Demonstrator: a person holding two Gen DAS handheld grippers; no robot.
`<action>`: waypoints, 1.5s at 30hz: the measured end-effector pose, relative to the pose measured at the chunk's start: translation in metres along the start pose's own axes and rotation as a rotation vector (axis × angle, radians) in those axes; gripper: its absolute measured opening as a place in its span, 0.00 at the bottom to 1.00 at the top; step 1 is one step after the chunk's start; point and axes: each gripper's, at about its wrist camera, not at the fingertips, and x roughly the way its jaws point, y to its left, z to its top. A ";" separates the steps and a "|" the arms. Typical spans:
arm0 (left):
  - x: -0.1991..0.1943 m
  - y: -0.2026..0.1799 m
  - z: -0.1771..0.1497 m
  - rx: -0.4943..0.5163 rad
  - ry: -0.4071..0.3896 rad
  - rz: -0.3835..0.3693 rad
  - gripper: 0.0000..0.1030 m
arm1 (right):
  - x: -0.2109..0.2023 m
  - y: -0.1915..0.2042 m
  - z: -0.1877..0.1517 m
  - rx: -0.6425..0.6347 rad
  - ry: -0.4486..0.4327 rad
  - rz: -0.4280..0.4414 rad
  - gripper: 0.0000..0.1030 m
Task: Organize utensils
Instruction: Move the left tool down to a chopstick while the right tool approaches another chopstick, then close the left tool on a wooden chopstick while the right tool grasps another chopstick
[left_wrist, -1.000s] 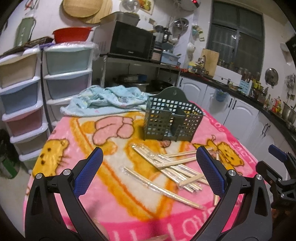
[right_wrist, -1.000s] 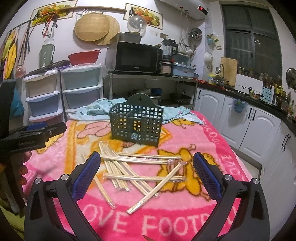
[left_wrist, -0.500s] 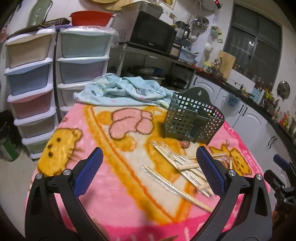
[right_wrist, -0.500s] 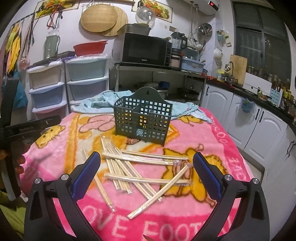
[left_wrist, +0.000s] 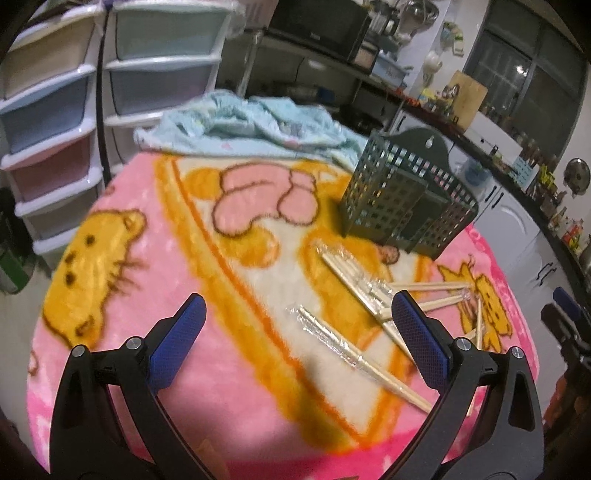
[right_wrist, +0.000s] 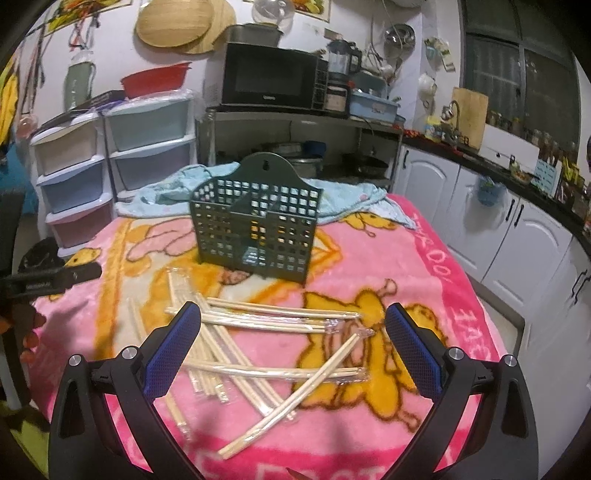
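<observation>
A dark green lattice utensil basket (right_wrist: 255, 225) stands upright on the pink cartoon blanket (right_wrist: 436, 266); it also shows in the left wrist view (left_wrist: 406, 206). Several plastic-wrapped wooden chopstick pairs (right_wrist: 266, 347) lie scattered in front of it, and they show in the left wrist view (left_wrist: 351, 306). My left gripper (left_wrist: 295, 339) is open and empty, hovering above the blanket left of the chopsticks. My right gripper (right_wrist: 291, 347) is open and empty, above the chopstick pile.
A crumpled light-blue cloth (right_wrist: 351, 199) lies behind the basket. Plastic drawer towers (right_wrist: 110, 162) stand at the left, a microwave shelf (right_wrist: 273, 85) behind, white cabinets (right_wrist: 517, 236) at the right. The left gripper's side (right_wrist: 48, 282) shows at the right view's left edge.
My left gripper has swung left and tilted down, so the basket and chopsticks sit further right in its view. My right gripper has moved closer to the chopsticks.
</observation>
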 end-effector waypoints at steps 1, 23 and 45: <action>0.004 0.000 0.000 -0.006 0.016 -0.001 0.90 | 0.003 -0.003 0.001 0.006 0.005 0.000 0.94; 0.068 -0.005 -0.002 -0.066 0.239 -0.049 0.45 | 0.096 -0.074 -0.019 0.187 0.316 -0.025 0.94; 0.076 0.001 0.002 -0.009 0.221 0.003 0.11 | 0.142 -0.104 -0.035 0.429 0.485 0.175 0.20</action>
